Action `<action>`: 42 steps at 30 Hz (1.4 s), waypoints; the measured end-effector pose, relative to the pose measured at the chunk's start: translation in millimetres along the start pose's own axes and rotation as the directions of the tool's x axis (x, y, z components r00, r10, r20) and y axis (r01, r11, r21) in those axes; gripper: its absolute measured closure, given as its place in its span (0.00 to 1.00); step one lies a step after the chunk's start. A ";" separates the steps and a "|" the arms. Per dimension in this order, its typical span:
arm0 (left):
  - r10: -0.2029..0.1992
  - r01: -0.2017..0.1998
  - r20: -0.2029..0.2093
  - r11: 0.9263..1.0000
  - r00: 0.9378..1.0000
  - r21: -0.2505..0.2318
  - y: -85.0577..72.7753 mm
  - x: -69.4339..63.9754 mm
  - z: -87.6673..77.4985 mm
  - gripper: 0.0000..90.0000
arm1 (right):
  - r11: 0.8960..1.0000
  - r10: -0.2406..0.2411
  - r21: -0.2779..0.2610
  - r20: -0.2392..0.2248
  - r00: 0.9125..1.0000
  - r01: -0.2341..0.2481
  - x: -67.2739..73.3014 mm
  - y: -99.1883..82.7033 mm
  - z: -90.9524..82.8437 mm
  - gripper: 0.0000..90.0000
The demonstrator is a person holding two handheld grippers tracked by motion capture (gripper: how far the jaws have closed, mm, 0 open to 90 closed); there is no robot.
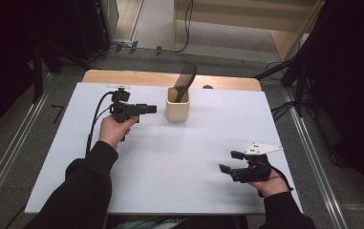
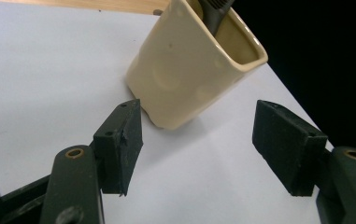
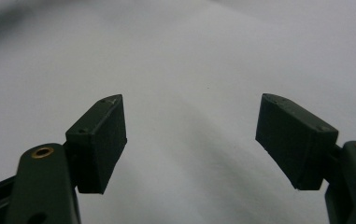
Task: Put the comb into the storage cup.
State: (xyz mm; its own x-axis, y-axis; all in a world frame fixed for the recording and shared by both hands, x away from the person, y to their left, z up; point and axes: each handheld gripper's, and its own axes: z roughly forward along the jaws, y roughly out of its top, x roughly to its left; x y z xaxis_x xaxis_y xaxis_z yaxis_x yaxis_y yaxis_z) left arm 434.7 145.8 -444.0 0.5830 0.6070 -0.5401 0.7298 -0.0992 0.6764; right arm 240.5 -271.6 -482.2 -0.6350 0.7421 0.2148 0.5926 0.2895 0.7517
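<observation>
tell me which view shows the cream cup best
The left gripper view: the cream cup sits close ahead of the open left gripper, showing its glazed wall, its rim and a dark utensil inside. The high view shows the cup small and far off. The right gripper view looks at the white table.

Setting: recording lab or test studio. Evidence: white sheet (image 1: 179, 157) laid over a wooden table (image 1: 122, 76), metal floor rails (image 1: 7, 152) along both sides, loose cables (image 1: 187, 28) on grey flooring, black stands and drapes around the edges.
</observation>
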 end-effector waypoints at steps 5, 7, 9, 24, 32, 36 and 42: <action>0.010 -0.010 0.001 1.000 1.000 0.013 -6.4 -4.5 -1.8 0.38 | 1.000 0.000 -0.001 -0.001 1.000 0.000 0.3 0.2 0.0 0.25; 0.020 -0.020 0.000 1.000 1.000 0.018 -8.5 -7.1 -3.4 0.38 | 1.000 -0.003 -0.002 0.000 1.000 0.003 0.2 0.2 -0.1 0.25; 0.028 -0.028 0.000 0.999 1.000 0.017 -10.8 -8.8 -5.5 0.38 | 1.000 -0.003 0.000 0.000 1.000 0.003 0.4 0.2 -0.1 0.25; 0.048 -0.048 0.008 0.998 0.999 0.031 -24.9 -18.3 -20.4 0.38 | 1.000 -0.006 0.002 0.001 1.000 0.006 0.5 0.1 -0.2 0.25; 0.075 -0.075 0.013 0.997 0.997 0.035 -33.9 -23.9 -26.5 0.36 | 1.000 -0.003 0.004 -0.001 1.000 0.003 0.7 0.0 0.0 0.25; 0.073 -0.074 0.020 0.996 0.997 0.040 -38.3 -24.8 -30.3 0.36 | 1.000 -0.002 0.003 -0.002 1.000 0.002 0.4 -0.1 -0.2 0.25; 0.074 -0.075 0.029 0.996 0.997 0.041 -44.8 -26.0 -35.9 0.35 | 1.000 -0.002 0.003 -0.002 1.000 0.002 0.5 -0.1 0.0 0.25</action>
State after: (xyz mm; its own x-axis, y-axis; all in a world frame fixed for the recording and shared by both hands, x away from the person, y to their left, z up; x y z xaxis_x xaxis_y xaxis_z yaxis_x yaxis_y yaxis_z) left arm 374.0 162.8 -442.2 0.6455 0.5745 -0.5033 0.6981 -0.1764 0.6940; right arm 240.1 -271.2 -482.2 -0.6372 0.7404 0.2139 0.5927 0.2934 0.7501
